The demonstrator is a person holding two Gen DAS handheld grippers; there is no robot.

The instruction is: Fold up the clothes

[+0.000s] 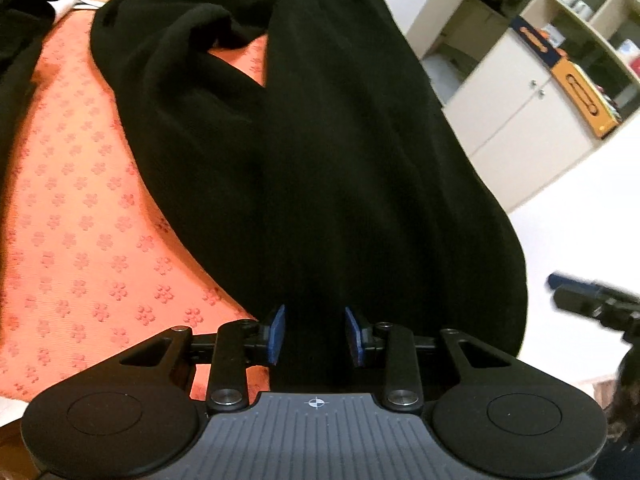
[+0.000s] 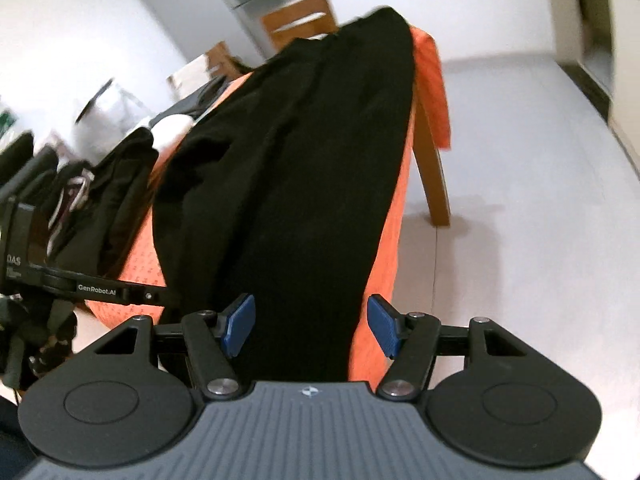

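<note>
Black garment point(image 1: 320, 152), long, looks like trousers, lies lengthwise on a table under an orange flower-print cloth point(image 1: 72, 208); near end hangs over the table edge toward both cameras; an orange gap shows through a fold near its upper middle in the left wrist view; left gripper point(image 1: 315, 334) sits low at that near end, blue pads point(image 1: 278, 334) either side of the dark fabric, jaws half open with a visible gap; cannot tell if the pads actually press the cloth, too dark there; right gripper point(image 2: 311, 330) has its jaws wide apart, pads point(image 2: 240, 326) clear of the fabric, garment edge and orange cloth seen between them, nothing gripped; right view also shows the left gripper's black arm at left edge, labelled GenRobot.AI; more dark clothes point(image 2: 108, 200) piled on the table beside the garment; wooden table leg point(image 2: 434, 176) on pale floor; cream cabinet point(image 1: 516, 120) with open shelves in the background of the left view; motion blur in both.
</note>
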